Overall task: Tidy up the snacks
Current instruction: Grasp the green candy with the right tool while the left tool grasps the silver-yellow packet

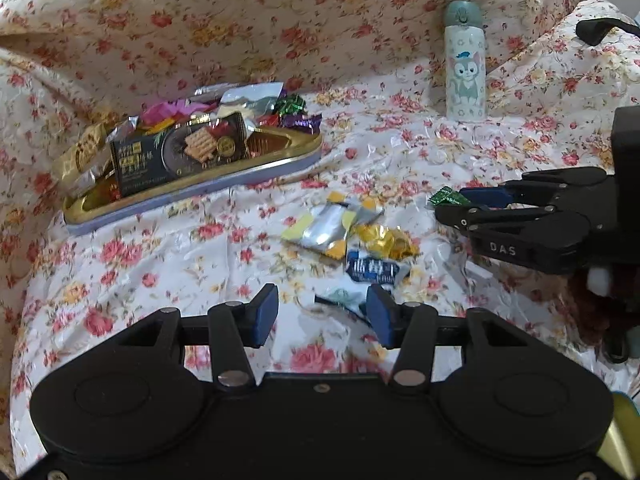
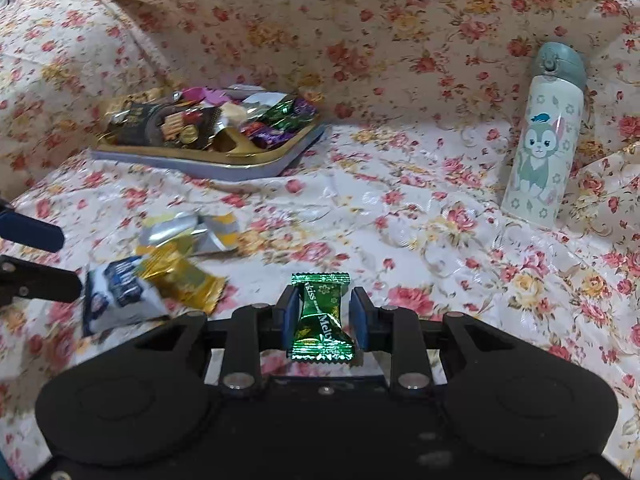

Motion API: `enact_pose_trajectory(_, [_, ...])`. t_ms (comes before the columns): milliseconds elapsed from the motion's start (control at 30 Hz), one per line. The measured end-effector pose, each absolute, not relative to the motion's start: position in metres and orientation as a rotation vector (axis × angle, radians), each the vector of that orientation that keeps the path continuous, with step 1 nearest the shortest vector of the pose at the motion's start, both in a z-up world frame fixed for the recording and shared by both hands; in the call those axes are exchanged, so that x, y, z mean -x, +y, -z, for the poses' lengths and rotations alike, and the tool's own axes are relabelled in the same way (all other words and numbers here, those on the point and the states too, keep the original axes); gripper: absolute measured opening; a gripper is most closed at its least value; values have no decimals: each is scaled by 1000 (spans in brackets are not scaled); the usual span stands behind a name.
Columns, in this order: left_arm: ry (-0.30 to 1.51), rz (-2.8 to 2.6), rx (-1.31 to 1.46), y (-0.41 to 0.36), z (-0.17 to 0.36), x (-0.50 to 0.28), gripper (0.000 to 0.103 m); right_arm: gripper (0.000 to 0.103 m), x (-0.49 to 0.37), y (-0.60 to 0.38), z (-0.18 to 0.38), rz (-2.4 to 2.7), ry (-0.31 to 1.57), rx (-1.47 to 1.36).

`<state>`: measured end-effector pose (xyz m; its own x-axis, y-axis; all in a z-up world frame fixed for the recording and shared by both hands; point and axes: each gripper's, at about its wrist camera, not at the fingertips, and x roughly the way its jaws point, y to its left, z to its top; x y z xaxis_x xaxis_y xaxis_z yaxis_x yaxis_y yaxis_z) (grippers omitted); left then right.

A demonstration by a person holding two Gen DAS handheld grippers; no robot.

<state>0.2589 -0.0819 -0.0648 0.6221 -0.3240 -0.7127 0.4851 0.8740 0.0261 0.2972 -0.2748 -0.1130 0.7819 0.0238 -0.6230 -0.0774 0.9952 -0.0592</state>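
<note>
My right gripper (image 2: 323, 312) is shut on a green foil candy (image 2: 320, 316), held above the flowered cloth; it shows in the left wrist view (image 1: 448, 199) at the right with the candy (image 1: 444, 196) at its tips. My left gripper (image 1: 322, 316) is open and empty, low over a blue-and-white packet (image 1: 374, 270). Beside that lie a gold packet (image 1: 386, 240) and a silver-and-yellow packet (image 1: 332, 226). A gold tray (image 1: 280, 152) at the back left holds a dark biscuit box (image 1: 180, 152) and several wrapped sweets. In the right wrist view the tray (image 2: 256, 160) is far left.
A white cat-print bottle (image 1: 466, 64) with a teal lid stands upright at the back right, also in the right wrist view (image 2: 544, 140). The flowered cloth (image 2: 400, 220) covers the surface and rises behind as a backdrop.
</note>
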Motion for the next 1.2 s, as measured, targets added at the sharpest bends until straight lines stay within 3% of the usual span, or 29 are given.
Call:
enact_pose_trajectory(200, [747, 467, -246, -92, 61, -277, 58, 32, -298, -276, 114, -47, 656, 74])
enact_pose_trajectory(267, [738, 483, -263, -97, 61, -286, 66, 36, -299, -275, 115, -41, 657, 87])
enact_pose_trajectory(400, [722, 519, -291, -108, 63, -299, 66, 54, -301, -279, 116, 2, 663, 71])
enact_pose_trajectory(967, [753, 571, -409, -125, 93, -329, 69, 56, -302, -280, 117, 0, 667, 45])
enact_pose_trajectory(1200, [812, 526, -259, -121, 96, -350, 69, 56, -302, -280, 117, 0, 667, 46])
